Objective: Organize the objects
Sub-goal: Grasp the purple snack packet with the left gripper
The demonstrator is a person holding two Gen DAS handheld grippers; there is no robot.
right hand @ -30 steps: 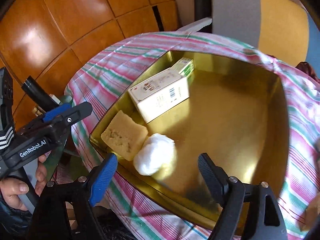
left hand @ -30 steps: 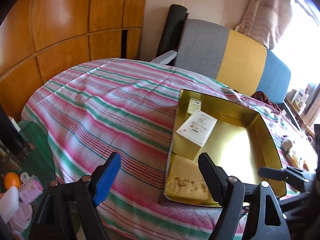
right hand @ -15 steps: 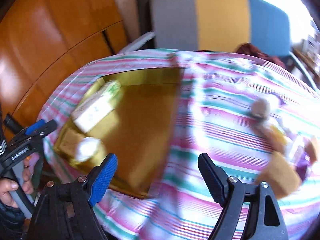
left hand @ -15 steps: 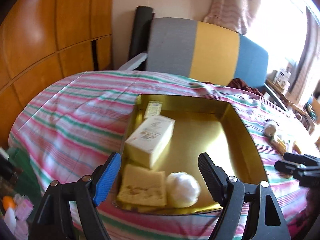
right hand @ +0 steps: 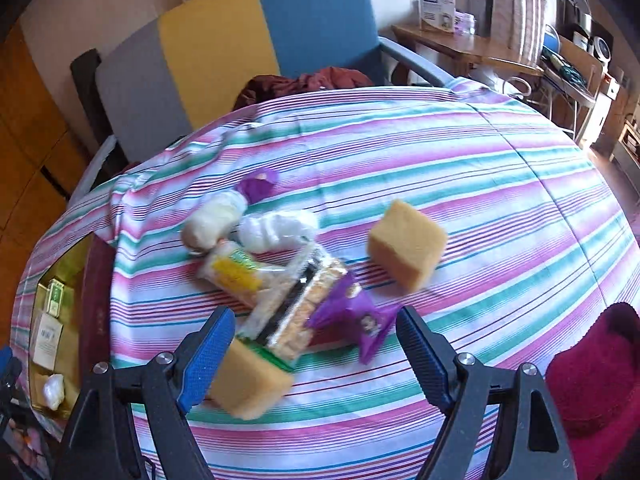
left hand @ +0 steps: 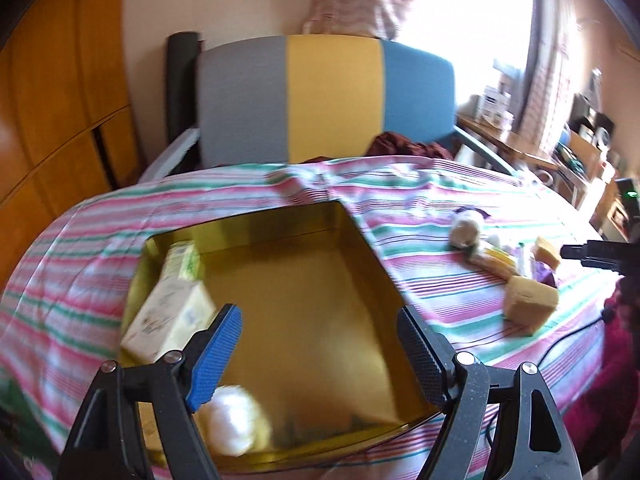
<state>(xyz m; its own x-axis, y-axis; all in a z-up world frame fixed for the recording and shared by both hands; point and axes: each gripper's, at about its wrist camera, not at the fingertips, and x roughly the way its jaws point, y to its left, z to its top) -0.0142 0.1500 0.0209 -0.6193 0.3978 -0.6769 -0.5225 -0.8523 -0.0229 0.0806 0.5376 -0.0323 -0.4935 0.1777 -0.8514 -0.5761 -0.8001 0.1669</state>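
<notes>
Both views have swung to the right since a second ago. The left wrist view, which then took in mostly striped cloth and the left part of the gold tray (left hand: 362,236), now has the tray centred under the left claw (left hand: 320,350) and reaches as far as the loose pile on the right of the counter (left hand: 420,204). The right wrist view then looked straight down into the tray; now the tray (right hand: 82,248) sits at the far left edge and the right claw (right hand: 314,352) hangs over the pile. Inside the tray lie a white box (left hand: 170,318), a green box (left hand: 184,260) behind it, and a white cotton ball (left hand: 232,420) at the near wall. The left claw's jaws stand wide apart over the tray with nothing between them and touching nothing. The right claw's jaws are likewise spread wide and grip nothing; below them are a purple wrapper (right hand: 352,316), clear snack packets (right hand: 280,292) and a yellow sponge block (right hand: 250,380) that appears just beside the blue left finger, contact unclear through the blur. A second sponge block (right hand: 406,244) lies apart to the right, and a cotton wad (right hand: 276,228) and a pale roll (right hand: 214,220) lie behind the packets.
</notes>
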